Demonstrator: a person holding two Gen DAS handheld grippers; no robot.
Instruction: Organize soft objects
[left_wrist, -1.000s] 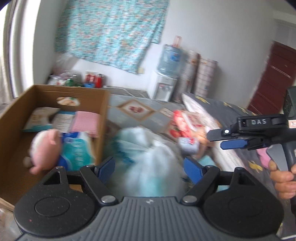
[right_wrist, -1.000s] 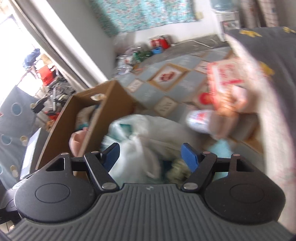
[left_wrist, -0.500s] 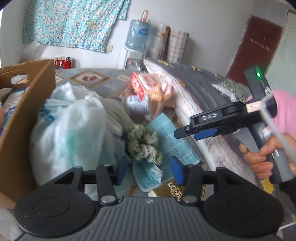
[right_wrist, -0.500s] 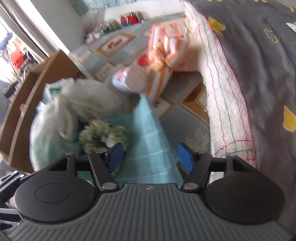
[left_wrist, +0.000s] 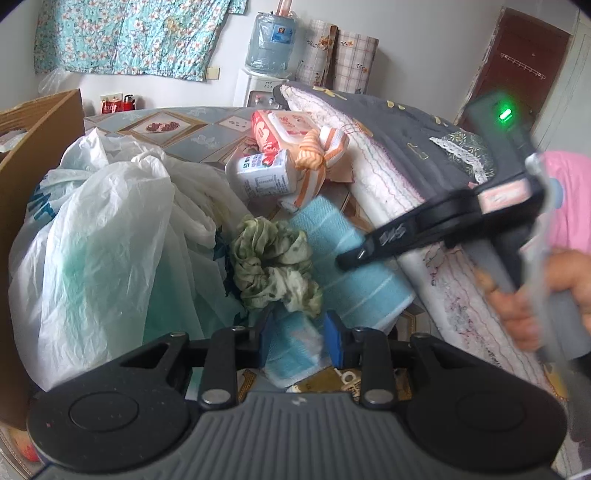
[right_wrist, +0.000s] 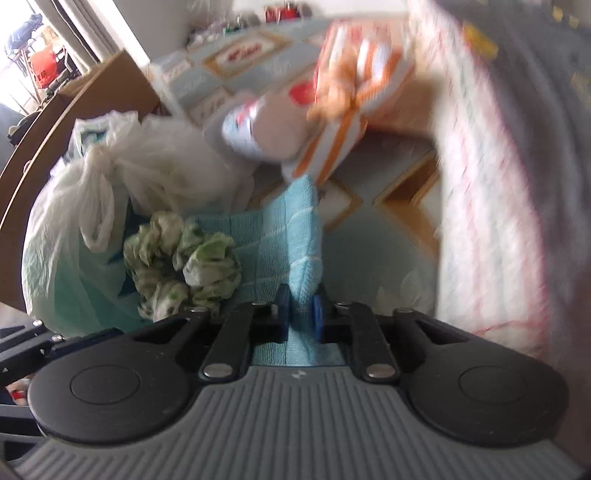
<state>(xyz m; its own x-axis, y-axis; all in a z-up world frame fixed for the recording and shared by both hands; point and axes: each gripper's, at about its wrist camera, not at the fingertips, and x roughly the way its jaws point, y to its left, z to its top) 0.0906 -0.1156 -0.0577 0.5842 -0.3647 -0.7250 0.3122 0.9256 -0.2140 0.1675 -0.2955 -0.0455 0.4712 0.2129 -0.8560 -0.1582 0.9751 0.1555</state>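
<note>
Right tool (right_wrist: 300, 308) clamped on fold of blue towel (right_wrist: 280, 236); left tool (left_wrist: 300, 341) part-open around its near corner. Towel on floor beside green scrunchie (left_wrist: 273, 266), plastic bags (left_wrist: 107, 236).

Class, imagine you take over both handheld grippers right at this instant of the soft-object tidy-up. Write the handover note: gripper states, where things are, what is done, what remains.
Right gripper: shut on a raised fold of the blue towel.
Left gripper: jaws partly closed around the towel's near corner; firm grip not confirmed.
Green scrunchie lies on the towel, against the white plastic bags.
Cardboard box stands left of the bags; its contents are mostly out of view.
Left: towel, scrunchie, orange striped cloth and tissue packs are not boxed yet.
</note>
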